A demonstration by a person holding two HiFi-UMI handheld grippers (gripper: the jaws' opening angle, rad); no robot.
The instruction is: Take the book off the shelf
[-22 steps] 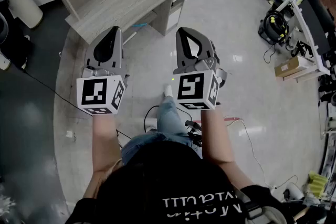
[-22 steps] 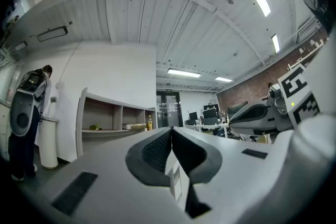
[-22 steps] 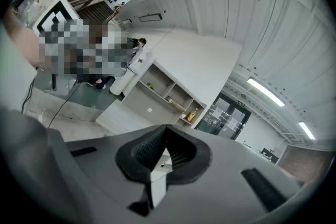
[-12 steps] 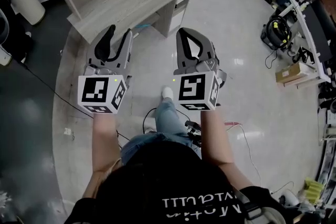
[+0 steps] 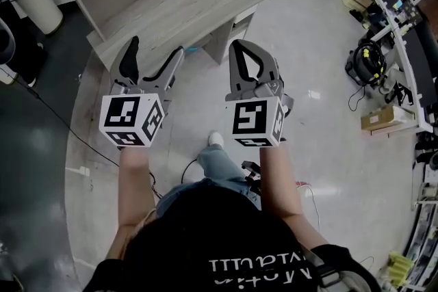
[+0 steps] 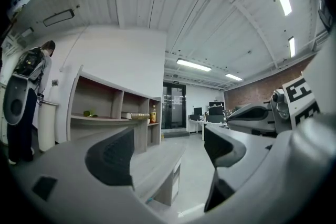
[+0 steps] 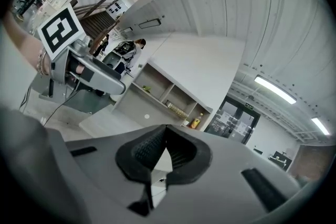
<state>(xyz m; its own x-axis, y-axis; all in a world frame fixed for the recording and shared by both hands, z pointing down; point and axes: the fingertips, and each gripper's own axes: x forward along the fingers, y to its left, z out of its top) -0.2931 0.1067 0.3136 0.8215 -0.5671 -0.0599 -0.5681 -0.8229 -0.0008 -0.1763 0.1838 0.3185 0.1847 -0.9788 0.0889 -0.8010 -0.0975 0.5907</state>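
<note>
Book [image 6: 135, 116] lies flat on the shelf [image 6: 100, 119], well beyond both grippers. Left gripper [image 6: 168, 150] gapes wide, empty; right gripper [image 7: 163, 150] is pressed closed on nothing. A grey desk [image 5: 178, 7] stands between; a yellow bottle [image 6: 153, 113] sits near the book, whose cover is too small to read

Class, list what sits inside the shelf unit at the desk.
A small green item in the left bay, a book lying flat in the middle, a yellow bottle at the right end. The left gripper covers the shelf unit lower down.

Grey left tongs [image 5: 155, 50] and right tongs [image 5: 241, 44] bear black-and-white marker cubes [image 5: 130, 121] (wearer: black printed shirt [image 5: 233, 243], blue jeans [image 5: 215, 161]).
</note>
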